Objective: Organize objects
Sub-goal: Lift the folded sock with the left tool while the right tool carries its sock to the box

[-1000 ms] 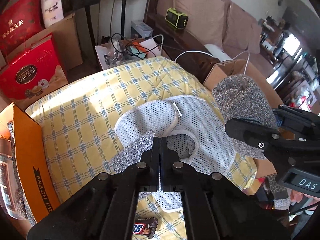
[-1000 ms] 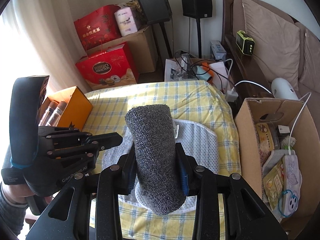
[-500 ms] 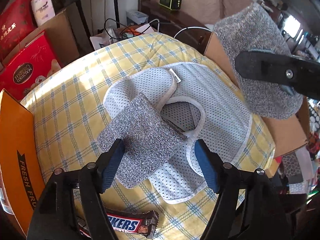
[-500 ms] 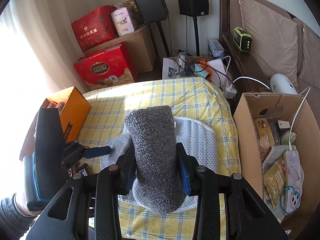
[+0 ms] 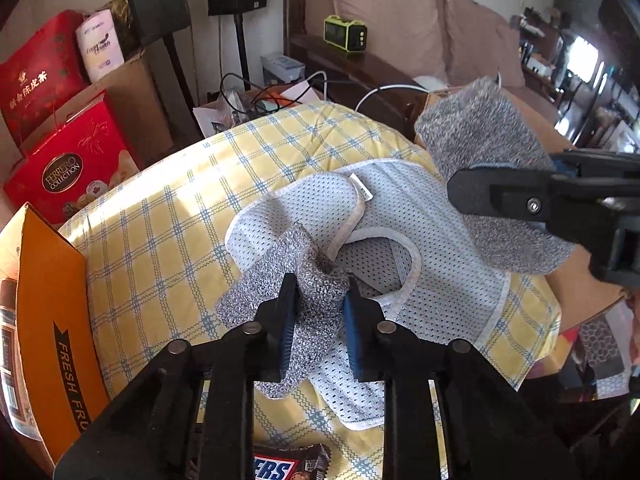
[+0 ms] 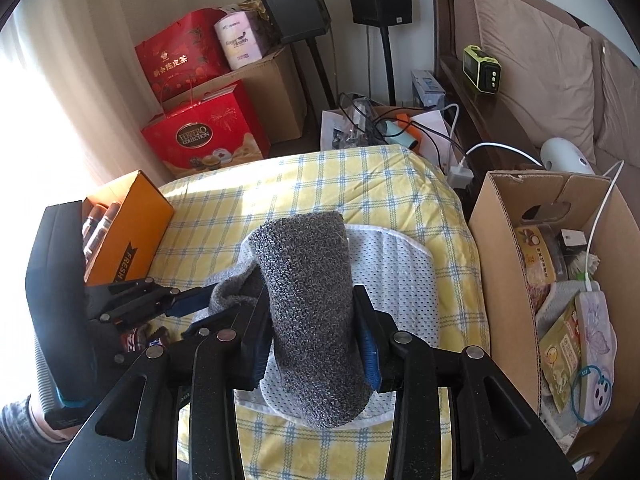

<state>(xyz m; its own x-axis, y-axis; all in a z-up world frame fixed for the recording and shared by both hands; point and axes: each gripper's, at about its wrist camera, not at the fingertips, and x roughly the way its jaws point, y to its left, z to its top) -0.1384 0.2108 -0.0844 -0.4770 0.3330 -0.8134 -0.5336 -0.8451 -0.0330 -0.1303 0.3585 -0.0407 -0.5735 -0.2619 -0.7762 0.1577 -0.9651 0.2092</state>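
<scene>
**Both grippers had a grey knit piece each**

So the left gripper was down low over the yellow plaid blanket, jaws clenched on the near grey knit piece. The fabric was bunched up between the blue pads, and the rest of it trailed flat onto the blanket and partly onto the white mesh bib. The bib lay spread out in the middle of the blanket, tag side up.

The right gripper was clamped around the second grey knit piece, which looked rolled or folded into a thick tube standing up between the jaws. In the left wrist view that same roll hung above the right edge of the bib, clear of the blanket.

Other stuff around: an orange box sat at the left edge of the blanket with some tube-like things inside, and a Snickers bar lay at the near edge just under the left gripper. To the right of the blanket there was an open cardboard box stuffed with packets and a cable. Red Ferrero gift box stood on the floor behind, next to speaker stands.
</scene>
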